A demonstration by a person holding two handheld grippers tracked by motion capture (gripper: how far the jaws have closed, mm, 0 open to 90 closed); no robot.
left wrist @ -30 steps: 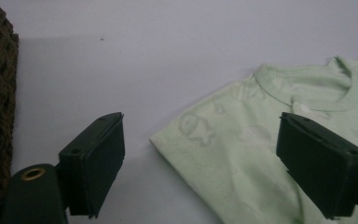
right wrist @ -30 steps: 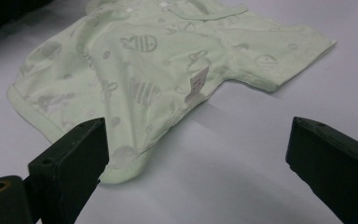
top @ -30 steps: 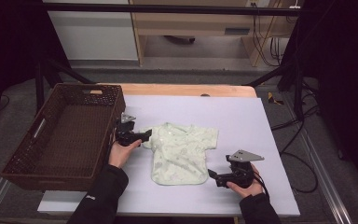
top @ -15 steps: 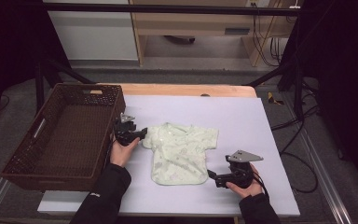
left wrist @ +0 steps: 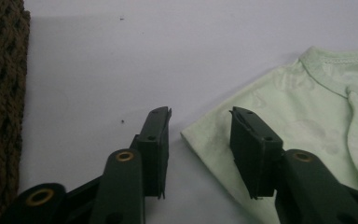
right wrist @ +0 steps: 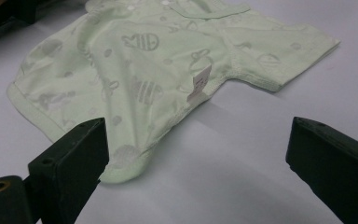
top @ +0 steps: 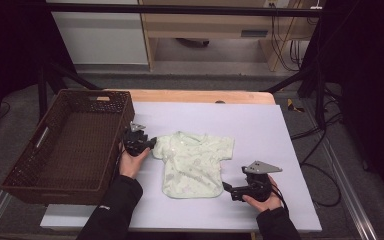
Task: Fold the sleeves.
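High view: the white surface [top: 280,150] carries a big brown wicker basket [top: 40,170] along its left side and a small pale green baby shirt [top: 192,162] lying flat near the middle, front up, sleeves spread. The basket has nothing in it that I can see; bare woven floor, handle slots in the walls. The shirt sits just beside the basket's right wall, not touching it.

What changed: the left tongs [top: 151,143] have slid in from the basket side toward the shirt's near sleeve, and their jaws have just been closing. In the left gripper view the sleeve corner [left wrist: 205,140] lies in the gap, one jaw over the fabric, the other on bare surface; the pads do not press on the cloth yet, so nothing is gripped. My read: a pinch on that sleeve edge is in progress, likely to start a fold or a lift toward the basket.

Right tongs [top: 226,187] sit at the shirt's bottom hem corner, in the same place as a second ago. In the right gripper view the jaws stand wide apart, the hem corner [right wrist: 121,170] just beside the left jaw, nothing held. A small white tag [right wrist: 199,83] shows at the side seam.
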